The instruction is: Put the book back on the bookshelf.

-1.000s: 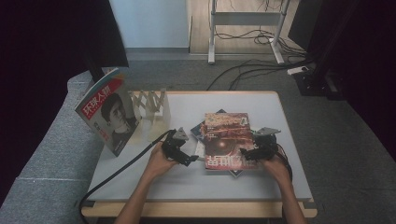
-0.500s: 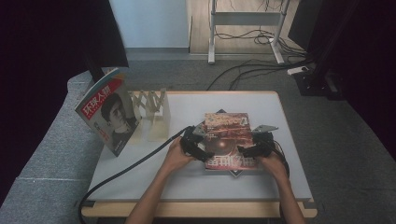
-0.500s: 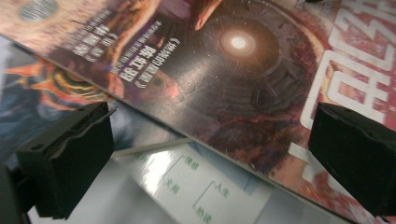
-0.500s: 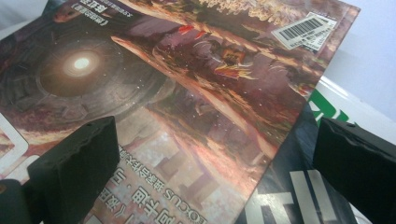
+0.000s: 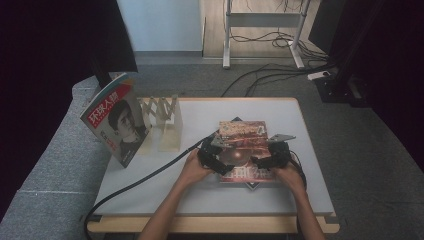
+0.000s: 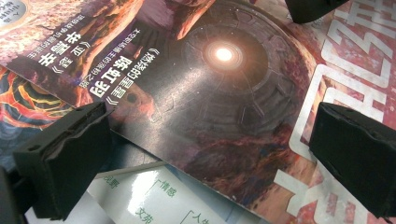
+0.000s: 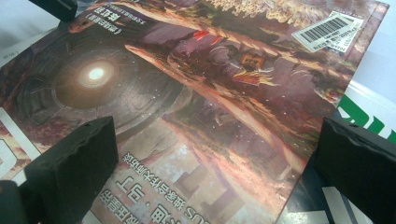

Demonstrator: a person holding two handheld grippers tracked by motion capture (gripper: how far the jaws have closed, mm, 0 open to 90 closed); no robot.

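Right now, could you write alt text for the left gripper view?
A glossy magazine with a glowing disc on its dark red cover lies between the wide-open jaws of the left gripper. A white page with green print lies under its near edge.

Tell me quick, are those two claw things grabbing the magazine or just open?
Left gripper: open, jaws spread wide above the top magazine, holding nothing.
Right gripper: open, jaws apart over the same magazine, holding nothing.

Right gripper (image 7: 215,172) jaws spread wide, low over magazine (image 7: 196,107). Glowing disc (image 7: 95,73) on cover beyond left jaw. Barcode sticker (image 7: 329,30) at magazine's far right corner. Other gripper's jaw tip (image 7: 55,7) at magazine's far left edge.
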